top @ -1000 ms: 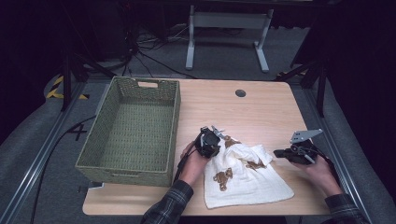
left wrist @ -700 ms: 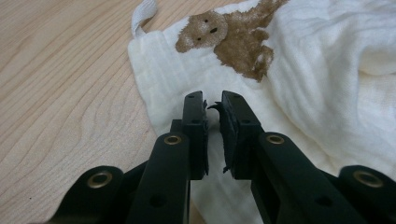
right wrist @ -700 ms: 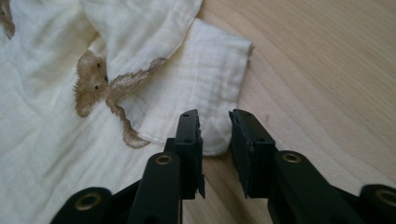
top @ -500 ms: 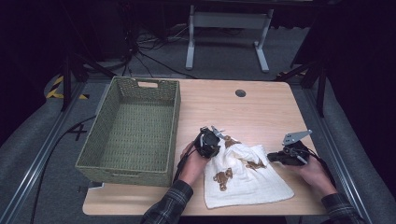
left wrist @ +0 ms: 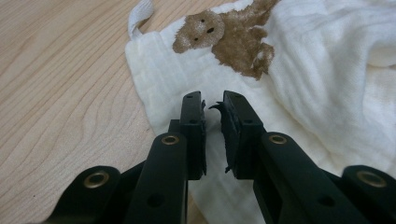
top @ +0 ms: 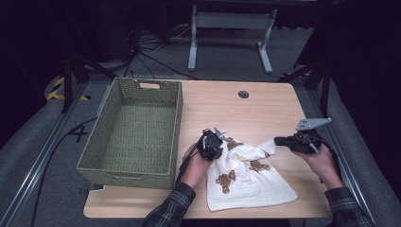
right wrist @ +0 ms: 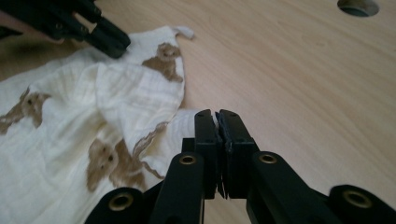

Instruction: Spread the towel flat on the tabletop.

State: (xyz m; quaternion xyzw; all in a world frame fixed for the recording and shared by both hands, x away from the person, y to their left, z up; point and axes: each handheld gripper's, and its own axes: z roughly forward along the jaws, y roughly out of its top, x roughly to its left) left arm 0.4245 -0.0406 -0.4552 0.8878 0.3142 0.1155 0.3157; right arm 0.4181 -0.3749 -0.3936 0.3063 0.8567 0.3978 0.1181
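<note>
Table (top: pixel 246 111) was light wood, visible grain, rounded corners, w/ a round cable hole (top: pixel 243 94) near the far edge. Room around it was dark: grey floor, black cables, a white metal frame (top: pixel 230 28) behind the table, yellow-black tape at left.

Basket (top: pixel 137 135) sat on the table's left part: green woven, rectangular, handle slot in the far wall, nothing inside.

Cloth (top: pixel 248 177) lay on the near right part of the table, just right of the basket but apart from it. Cream, soft, crinkled gauze weave, brown bear prints, small white loop tab at one corner. Rumpled, w/ its right corner pulled up off the wood.

My left claw (top: pixel 218 135) was at the cloth's far-left corner, low over it. In the left gripper view (left wrist: pixel 212 107) the jaws stood a narrow gap apart over the cloth, nothing seen pinched; pad rubber looked torn.

My right claw (top: pixel 278 140) was at the raised right corner. In the right gripper view (right wrist: pixel 218 119) jaws were together; a thin pale sliver showed btwn the tips, so clamped on the cloth corner.
</note>
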